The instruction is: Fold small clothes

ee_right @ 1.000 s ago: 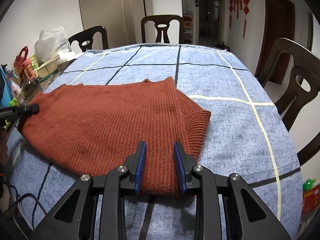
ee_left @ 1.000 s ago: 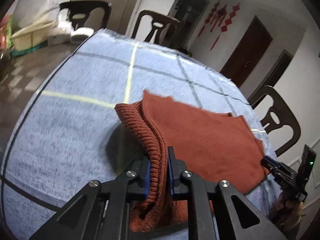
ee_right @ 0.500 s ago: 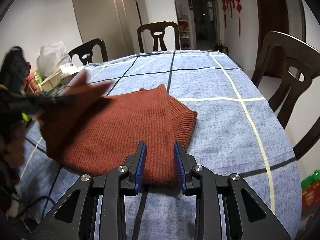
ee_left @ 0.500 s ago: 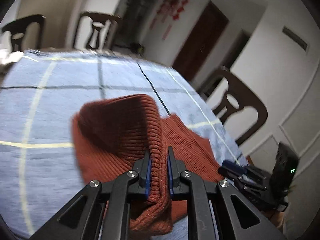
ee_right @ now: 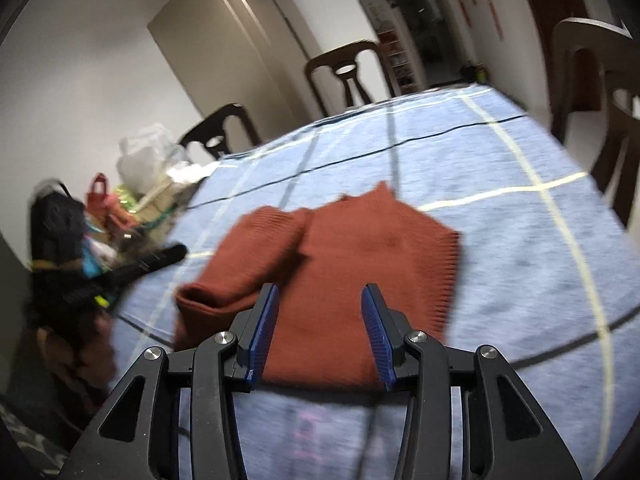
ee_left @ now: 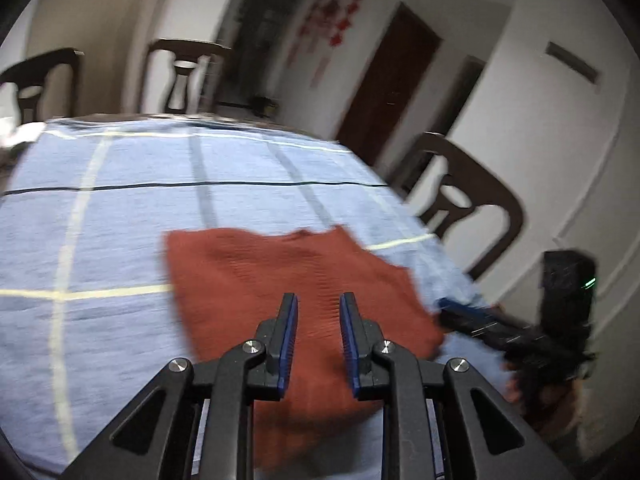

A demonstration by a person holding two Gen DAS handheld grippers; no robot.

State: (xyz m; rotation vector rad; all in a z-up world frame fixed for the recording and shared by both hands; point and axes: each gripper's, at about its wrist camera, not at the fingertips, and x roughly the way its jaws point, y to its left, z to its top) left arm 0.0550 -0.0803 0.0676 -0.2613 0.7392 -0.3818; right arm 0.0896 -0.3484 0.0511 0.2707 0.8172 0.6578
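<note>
A rust-red knit sweater (ee_left: 288, 276) lies on the blue checked tablecloth (ee_left: 120, 224). In the right wrist view the sweater (ee_right: 360, 252) has its left side folded over onto the body, with a sleeve (ee_right: 256, 252) lying on top. My left gripper (ee_left: 318, 300) is open and empty, just above the sweater's near edge. My right gripper (ee_right: 320, 294) is open wide and empty, above the sweater's near edge. Each gripper shows blurred at the edge of the other's view: the right one (ee_left: 460, 308) and the left one (ee_right: 172, 254).
Dark wooden chairs stand around the table (ee_left: 468, 200) (ee_right: 348, 76). Bags and clutter (ee_right: 140, 184) sit at the table's left side in the right wrist view. The tablecloth (ee_right: 520, 240) stretches to the right of the sweater. Both views are motion-blurred.
My left gripper carried the sweater's edge over, let go of it and opened. The fold now lies flat on the body. My right gripper opened wider and lifted back.
</note>
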